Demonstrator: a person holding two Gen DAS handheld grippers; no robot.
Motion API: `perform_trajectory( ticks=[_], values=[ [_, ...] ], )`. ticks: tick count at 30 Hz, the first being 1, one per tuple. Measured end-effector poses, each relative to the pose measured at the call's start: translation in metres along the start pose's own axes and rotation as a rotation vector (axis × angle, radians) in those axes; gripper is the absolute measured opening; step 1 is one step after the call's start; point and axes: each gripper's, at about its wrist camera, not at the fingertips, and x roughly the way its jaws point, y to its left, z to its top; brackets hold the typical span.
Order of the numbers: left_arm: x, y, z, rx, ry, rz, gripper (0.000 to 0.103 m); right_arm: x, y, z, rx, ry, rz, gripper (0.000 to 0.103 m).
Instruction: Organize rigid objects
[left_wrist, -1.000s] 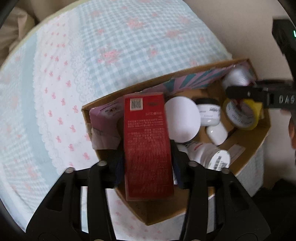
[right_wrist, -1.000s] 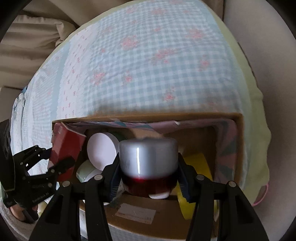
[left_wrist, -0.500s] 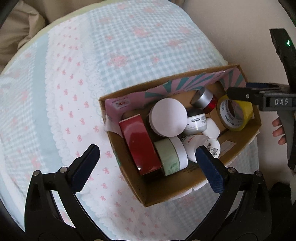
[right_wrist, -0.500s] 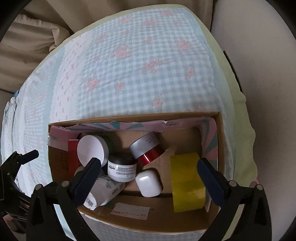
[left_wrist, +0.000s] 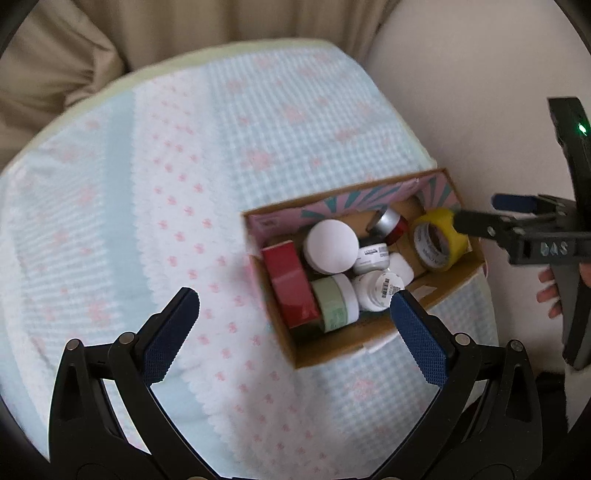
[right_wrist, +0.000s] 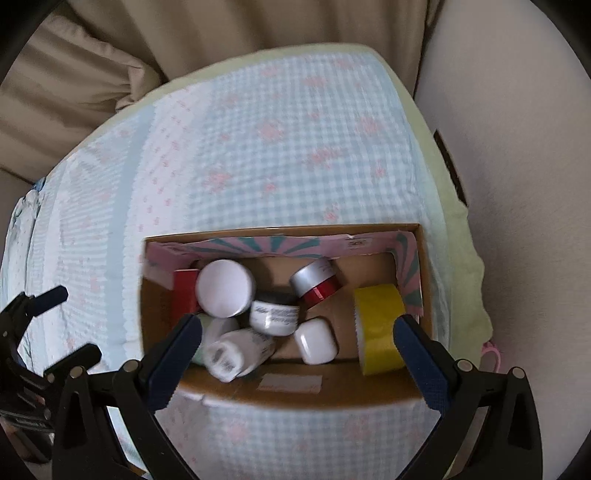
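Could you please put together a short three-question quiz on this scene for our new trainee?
1. True or false: the left gripper is shut on the red box.
2. Which item lies at the end of the cardboard box farthest from the red box? A) white-lidded jar B) yellow tape roll C) green jar
3. Fill in: the silver-capped red jar lies ____ on its side, not upright.

Key
1. False: both the left gripper and the right gripper are open and hold nothing; the red box rests in the cardboard box.
2. B: the yellow tape roll.
3. Tilted.
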Motion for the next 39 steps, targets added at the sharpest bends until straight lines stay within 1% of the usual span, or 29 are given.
perform_trajectory(
  ticks=[2,5,7,9,10,11,13,16,19,22,25,27,29,36,39],
  values=[
    [-0.029,0.007,-0.002,-0.019,-0.039,0.02,0.103,-0.025,0.015,-0.005,-0.016,-0.025,0.003,0.103],
    [-0.083,0.021,-0.008,-0.046,-0.117,0.042,0.103,-0.07,0.042,-0.016,-0.042,-0.092,-0.026,0.103],
    [-0.127,0.03,-0.015,-0.064,-0.196,0.062,0.103,-0.104,0.06,-0.025,-0.049,-0.144,-0.033,0.103],
    [-0.162,0.038,-0.024,-0.09,-0.249,0.082,0.103,-0.135,0.079,-0.033,-0.063,-0.2,-0.042,0.103],
    [-0.185,0.044,-0.029,-0.11,-0.289,0.099,0.103,-0.153,0.091,-0.039,-0.072,-0.237,-0.052,0.103],
    [-0.21,0.048,-0.037,-0.127,-0.344,0.113,0.103,-0.169,0.1,-0.045,-0.08,-0.271,-0.061,0.103],
    [-0.254,0.054,-0.053,-0.136,-0.449,0.146,0.103,-0.202,0.123,-0.057,-0.097,-0.346,-0.065,0.103],
    [-0.296,0.056,-0.072,-0.119,-0.538,0.216,0.103,-0.24,0.15,-0.073,-0.104,-0.435,-0.038,0.103],
    [-0.318,0.06,-0.089,-0.119,-0.586,0.25,0.103,-0.265,0.176,-0.087,-0.126,-0.503,-0.042,0.103],
    [-0.332,0.064,-0.108,-0.141,-0.612,0.259,0.103,-0.282,0.192,-0.101,-0.133,-0.558,-0.058,0.103],
    [-0.34,0.068,-0.125,-0.147,-0.634,0.275,0.103,-0.292,0.2,-0.113,-0.137,-0.589,-0.08,0.103],
    [-0.343,0.071,-0.134,-0.151,-0.645,0.297,0.103,-0.295,0.202,-0.119,-0.133,-0.599,-0.08,0.103],
    [-0.347,0.073,-0.14,-0.154,-0.659,0.302,0.103,-0.297,0.203,-0.123,-0.124,-0.614,-0.08,0.103],
    [-0.349,0.076,-0.145,-0.159,-0.674,0.295,0.103,-0.304,0.204,-0.125,-0.107,-0.649,-0.097,0.103],
    [-0.348,0.076,-0.142,-0.156,-0.679,0.306,0.103,-0.305,0.204,-0.124,-0.098,-0.654,-0.096,0.103]
  ],
)
